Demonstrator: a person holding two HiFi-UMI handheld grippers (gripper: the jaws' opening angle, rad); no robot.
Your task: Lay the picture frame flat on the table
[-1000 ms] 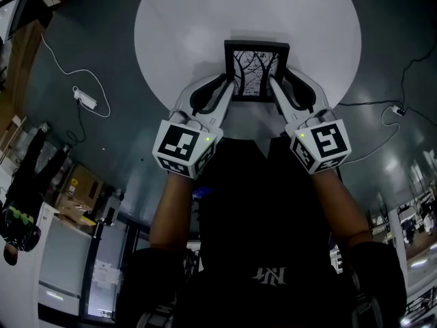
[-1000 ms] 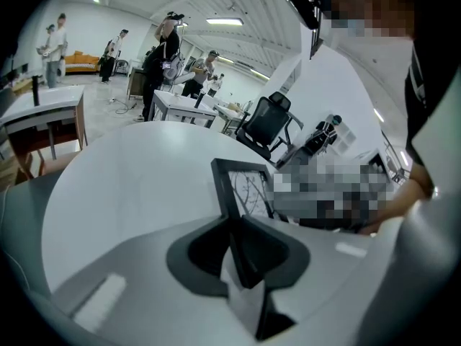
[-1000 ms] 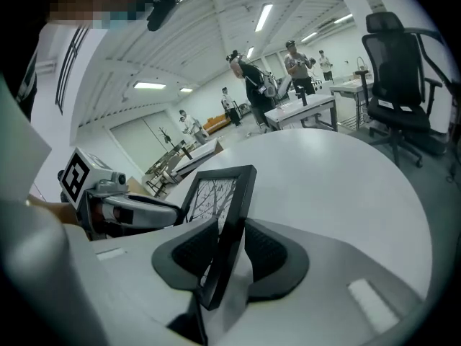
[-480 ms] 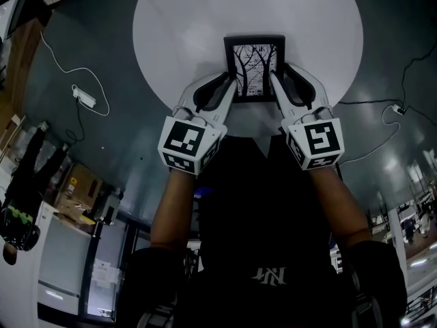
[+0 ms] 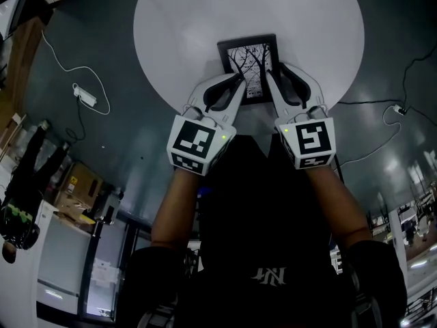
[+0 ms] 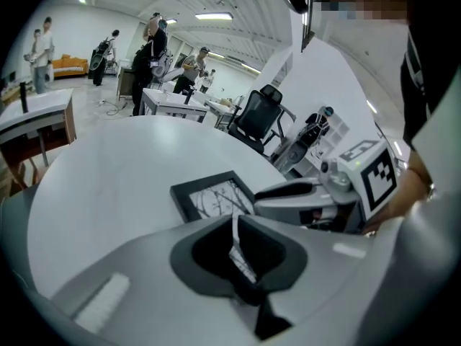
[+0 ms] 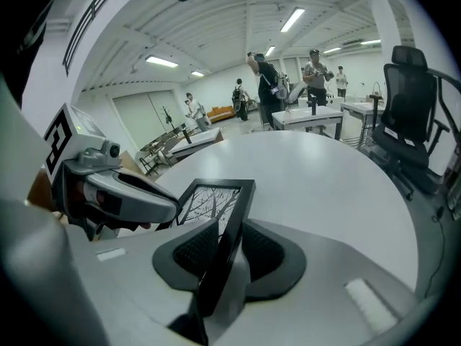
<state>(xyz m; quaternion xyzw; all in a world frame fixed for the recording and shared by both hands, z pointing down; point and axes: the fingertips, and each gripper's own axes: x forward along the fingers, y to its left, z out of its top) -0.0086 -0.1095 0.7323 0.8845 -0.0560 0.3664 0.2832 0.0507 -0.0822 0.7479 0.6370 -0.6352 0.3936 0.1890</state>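
A black picture frame (image 5: 249, 67) with a bare-tree print lies low over the near part of the round white table (image 5: 198, 19), slightly tilted. My left gripper (image 5: 235, 82) is shut on its left edge, my right gripper (image 5: 272, 75) holds its right edge. In the left gripper view the frame (image 6: 212, 197) runs back between the dark pads (image 6: 209, 254). In the right gripper view the frame's edge (image 7: 220, 207) stands on end between the ribbed pads (image 7: 194, 251); these jaws are closing and touch it on both sides.
A white power strip (image 5: 87, 99) with its cable lies on the dark floor at the left. Another cable and plug (image 5: 398, 110) lie at the right. Office chairs (image 7: 410, 92) and desks with people stand beyond the table.
Both grippers have drawn closer together and moved a little forward. The frame has shifted slightly left and turned a little counter-clockwise.
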